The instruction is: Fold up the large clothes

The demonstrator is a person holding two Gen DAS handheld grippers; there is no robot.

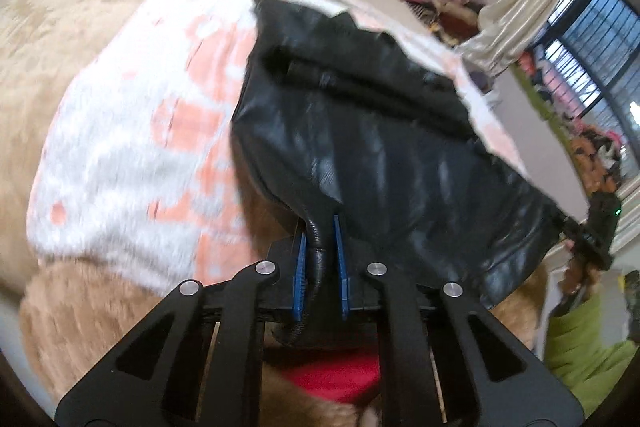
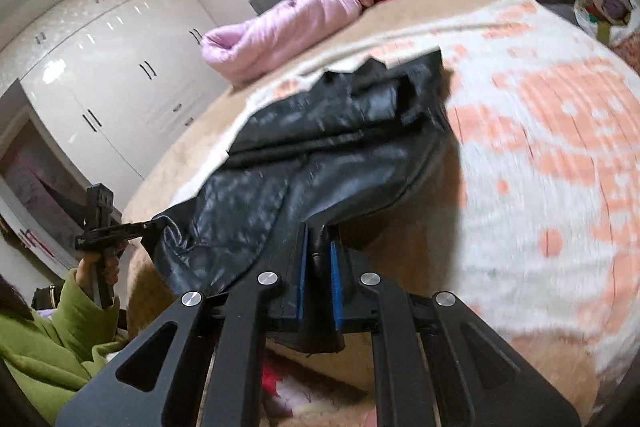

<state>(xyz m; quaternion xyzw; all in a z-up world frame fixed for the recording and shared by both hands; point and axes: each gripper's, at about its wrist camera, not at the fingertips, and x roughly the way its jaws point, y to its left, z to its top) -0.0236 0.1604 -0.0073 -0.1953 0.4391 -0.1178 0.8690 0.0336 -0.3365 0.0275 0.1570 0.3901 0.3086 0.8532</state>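
Currently both jaws pinch only thin hem edges of the black leather garment (image 1: 360, 131); its slick weight could slip free from the left gripper (image 1: 320, 227) or right gripper (image 2: 318, 239).

A black leather jacket (image 1: 360, 131) lies crumpled across the bed, its shiny near hem lifted at six o'clock, collar end bunched toward twelve o'clock.

no readable text, labels or numbers
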